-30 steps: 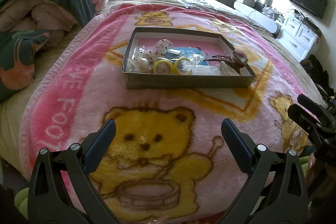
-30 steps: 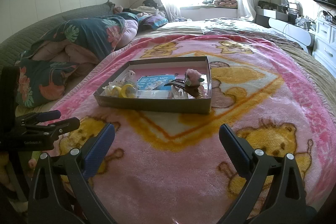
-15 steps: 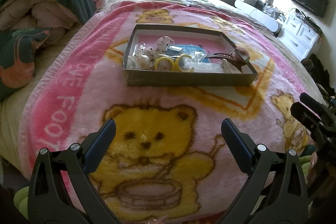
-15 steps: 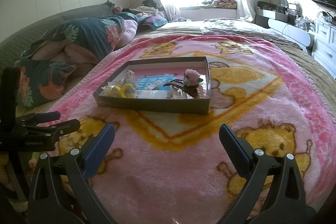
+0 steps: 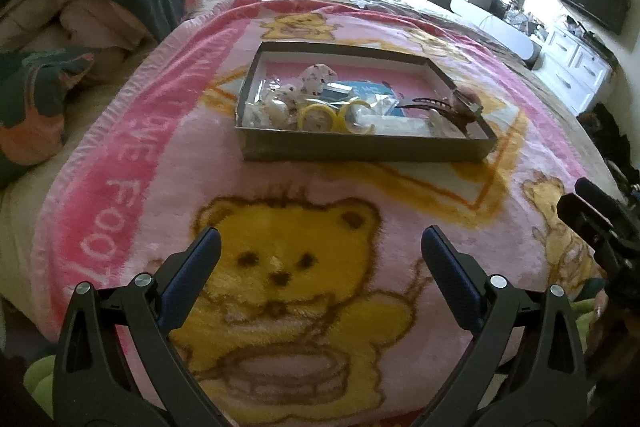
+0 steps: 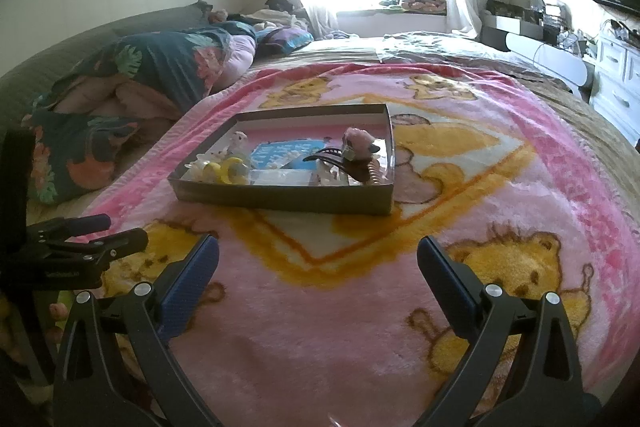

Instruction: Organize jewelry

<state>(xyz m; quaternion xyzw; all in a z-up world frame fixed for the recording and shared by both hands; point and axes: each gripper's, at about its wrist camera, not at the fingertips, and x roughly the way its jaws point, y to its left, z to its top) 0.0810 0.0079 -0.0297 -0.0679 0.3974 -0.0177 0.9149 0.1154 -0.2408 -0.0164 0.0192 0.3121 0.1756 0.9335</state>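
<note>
Shallow box (image 5: pixel 360 147) of jewelry on the pink blanket (image 5: pixel 132 155), quilt (image 6: pixel 160 67) beyond its left side; nothing between it and the left gripper (image 5: pixel 320 259) and right gripper (image 6: pixel 318 261), both wide open, empty, hovering short of its near wall.

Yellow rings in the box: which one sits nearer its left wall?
The closed yellow ring with the pale centre; the other ring lies right of it, toward the hair clip.

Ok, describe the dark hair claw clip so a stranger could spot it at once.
On the pink bear blanket sits a shallow grey box. Look in its near right corner: the hair claw clip is the only dark, toothed piece there, beside a fluffy pink clip.
</note>
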